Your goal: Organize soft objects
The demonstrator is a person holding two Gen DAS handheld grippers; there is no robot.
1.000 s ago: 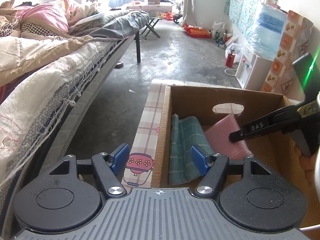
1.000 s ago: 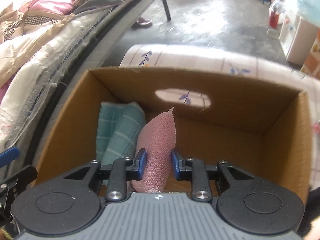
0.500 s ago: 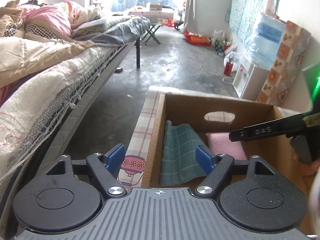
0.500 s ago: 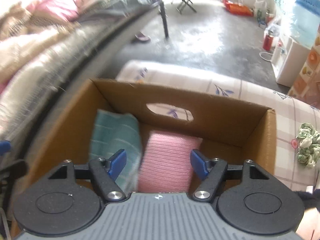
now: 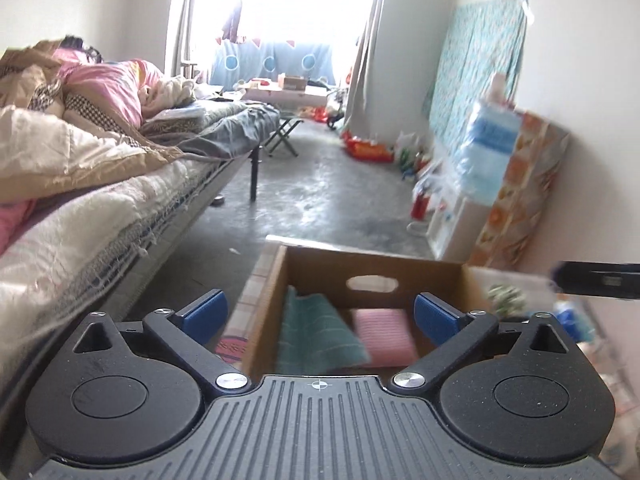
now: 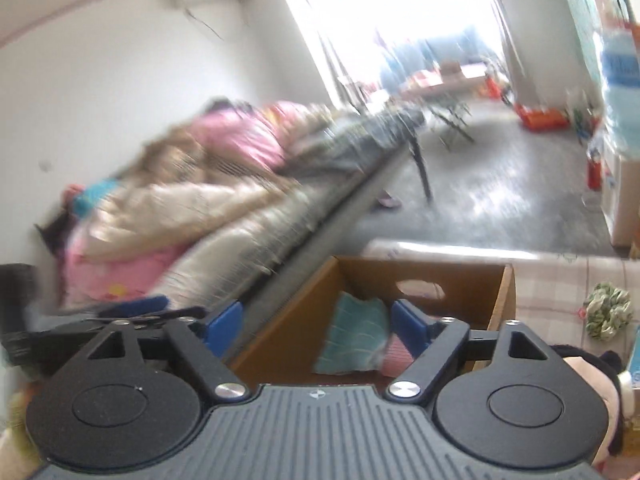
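1. Soft objects, left wrist view: I count two already in the cardboard box (image 5: 372, 276), a teal checked cloth (image 5: 316, 336) on the left and a pink folded cloth (image 5: 382, 338) beside it, touching or nearly so. My left gripper (image 5: 320, 312) hangs above the near end of the box; its jaws have just been opening and stand wide, with nothing between them. A black bar of the right gripper crosses the right edge. Beyond the box, blurred, I make out a green item on the checked table cover.

2. Right wrist view, heavily blurred: my right gripper (image 6: 316, 320) has jaws that have just been opening, spread wide and empty; the pink cloth (image 6: 396, 356) lies in the box (image 6: 472, 292), part hidden by the right finger, next to the teal cloth (image 6: 356, 336).

3. Still outside the box, same view: a green scrunchie-like bundle (image 6: 608, 310) on the table cover (image 6: 552, 280), and a plush toy (image 6: 592, 376) at the lower right.

4. Progress, my judgement: two items stowed, at least two left.
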